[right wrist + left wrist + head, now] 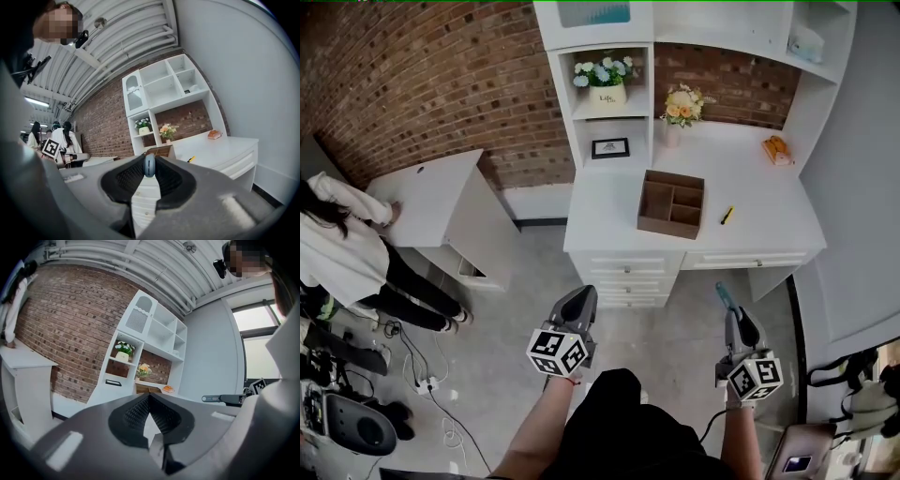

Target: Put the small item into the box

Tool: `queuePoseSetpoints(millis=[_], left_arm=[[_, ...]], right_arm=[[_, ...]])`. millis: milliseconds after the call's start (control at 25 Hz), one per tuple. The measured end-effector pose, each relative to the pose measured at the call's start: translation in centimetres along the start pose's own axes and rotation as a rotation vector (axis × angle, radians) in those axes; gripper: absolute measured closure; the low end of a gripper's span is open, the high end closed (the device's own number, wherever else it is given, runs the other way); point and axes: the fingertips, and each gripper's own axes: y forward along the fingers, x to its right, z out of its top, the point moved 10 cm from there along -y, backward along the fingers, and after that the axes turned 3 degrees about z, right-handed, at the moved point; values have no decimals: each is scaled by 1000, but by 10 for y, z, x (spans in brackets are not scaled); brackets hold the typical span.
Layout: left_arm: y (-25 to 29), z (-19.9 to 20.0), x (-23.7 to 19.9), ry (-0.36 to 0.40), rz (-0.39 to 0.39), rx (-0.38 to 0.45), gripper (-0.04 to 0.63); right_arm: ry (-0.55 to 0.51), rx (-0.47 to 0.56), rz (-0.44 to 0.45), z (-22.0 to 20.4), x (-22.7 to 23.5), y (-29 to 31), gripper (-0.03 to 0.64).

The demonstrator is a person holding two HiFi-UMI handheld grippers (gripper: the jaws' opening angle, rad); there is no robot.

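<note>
A brown wooden box (671, 203) with open compartments sits on the white desk (769, 220), far ahead of both grippers. My right gripper (731, 314) is shut on a small blue-grey item (723, 294) whose tip pokes out past the jaws; the right gripper view shows this item (149, 165) pinched between the pads, with the box (161, 151) beyond it. My left gripper (579, 302) hangs at the same height over the floor. In the left gripper view its jaws (149, 397) meet with nothing between them.
A yellow pen (727, 215) lies on the desk right of the box, and an orange object (777, 150) sits at the back right. Flower pots (604, 84) and a picture frame (610, 147) fill the shelves. At left a person (337, 244) leans on a white cabinet (431, 192). Cables (422, 380) lie on the floor.
</note>
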Motion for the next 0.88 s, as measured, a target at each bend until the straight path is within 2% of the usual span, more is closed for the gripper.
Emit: queuePoseSetpoints(millis=[360, 880], left_arm=[[27, -1, -5, 9, -19, -3, 598], [124, 3, -25, -10, -25, -11, 598]], right_arm=[[3, -2, 3, 0, 12, 20, 546], [1, -40, 20, 9, 50, 96, 546]])
